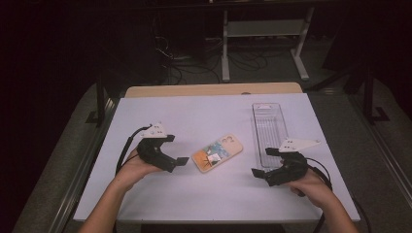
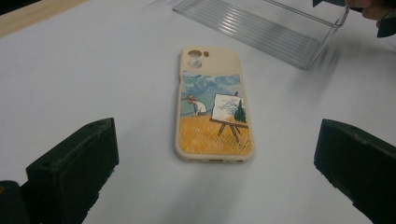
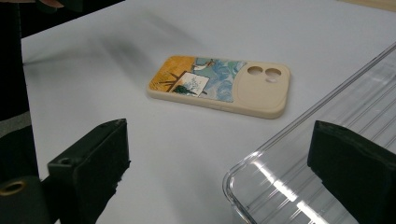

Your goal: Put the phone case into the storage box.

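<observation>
A phone case (image 1: 217,153) printed with a painter at an easel lies flat, picture side up, near the middle of the white counter (image 1: 194,116), a little toward the near edge. The left claw (image 1: 180,160) sits just beside its left end, jaws spread wide and holding nothing. The right claw (image 1: 262,164), also spread and empty, hovers at the near end of a clear plastic tray (image 1: 268,127) lying toward the counter's right edge.
</observation>
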`<state>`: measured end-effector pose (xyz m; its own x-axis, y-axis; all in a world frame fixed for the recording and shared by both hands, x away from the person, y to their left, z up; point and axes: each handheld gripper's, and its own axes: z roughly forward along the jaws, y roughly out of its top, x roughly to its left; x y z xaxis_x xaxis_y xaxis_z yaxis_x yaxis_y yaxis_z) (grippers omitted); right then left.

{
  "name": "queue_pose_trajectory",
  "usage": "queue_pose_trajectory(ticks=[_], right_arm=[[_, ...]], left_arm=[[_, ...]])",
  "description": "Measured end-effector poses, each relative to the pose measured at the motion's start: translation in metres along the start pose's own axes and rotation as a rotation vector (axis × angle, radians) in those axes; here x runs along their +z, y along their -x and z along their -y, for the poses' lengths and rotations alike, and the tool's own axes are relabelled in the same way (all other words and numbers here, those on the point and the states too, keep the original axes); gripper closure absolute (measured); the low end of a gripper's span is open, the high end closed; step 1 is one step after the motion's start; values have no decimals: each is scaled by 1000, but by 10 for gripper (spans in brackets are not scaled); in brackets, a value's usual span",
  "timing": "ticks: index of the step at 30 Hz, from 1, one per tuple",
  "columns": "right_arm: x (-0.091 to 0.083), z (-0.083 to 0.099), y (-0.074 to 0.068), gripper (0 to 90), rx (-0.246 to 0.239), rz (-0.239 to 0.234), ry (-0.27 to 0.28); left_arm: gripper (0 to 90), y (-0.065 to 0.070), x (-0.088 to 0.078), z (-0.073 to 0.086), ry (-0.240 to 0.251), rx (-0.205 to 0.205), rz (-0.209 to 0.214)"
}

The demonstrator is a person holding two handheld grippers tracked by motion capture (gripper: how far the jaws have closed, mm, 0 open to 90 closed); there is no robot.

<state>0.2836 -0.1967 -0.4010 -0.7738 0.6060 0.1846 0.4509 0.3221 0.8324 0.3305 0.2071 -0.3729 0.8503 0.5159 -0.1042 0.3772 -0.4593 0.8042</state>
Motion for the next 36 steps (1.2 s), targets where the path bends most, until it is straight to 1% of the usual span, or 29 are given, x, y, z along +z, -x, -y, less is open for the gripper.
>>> queue_pose_trajectory(ticks=[5, 6, 10, 12, 15, 19, 20, 22, 29, 31, 32, 36], right_arm=[[0, 0, 0, 49, 1, -1, 0], [0, 0, 0, 49, 1, -1, 0], [0, 0, 0, 49, -2, 0, 1], [0, 0, 0, 49, -2, -1, 1], [0, 0, 0, 49, 1, -1, 1], [0, 0, 0, 49, 2, -2, 0], [0, 0, 0, 49, 3, -1, 0], [0, 0, 0, 49, 1, -2, 1], [0, 0, 0, 49, 7, -4, 1], [0, 0, 0, 49, 6, -3, 0], [0, 0, 0, 49, 7, -3, 0], [0, 0, 0, 49, 5, -3, -1]], left_arm=[[0, 1, 5, -6, -5, 11, 2], [0, 1, 6, -8, -4, 5, 1], [0, 2, 10, -13, -3, 15, 4], [0, 3, 11, -15, 1, 12, 3], [0, 3, 16, -22, 7, 14, 6], [0, 2, 22, -27, 7, 18, 7], [0, 2, 24, -28, 10, 13, 8], [0, 2, 27, -30, 6, 20, 10], [0, 1, 37, -36, 14, 5, 16], [0, 0, 38, -38, 13, 9, 16], [0, 0, 40, -39, 19, 1, 18], [0, 0, 44, -42, 16, 5, 20]])
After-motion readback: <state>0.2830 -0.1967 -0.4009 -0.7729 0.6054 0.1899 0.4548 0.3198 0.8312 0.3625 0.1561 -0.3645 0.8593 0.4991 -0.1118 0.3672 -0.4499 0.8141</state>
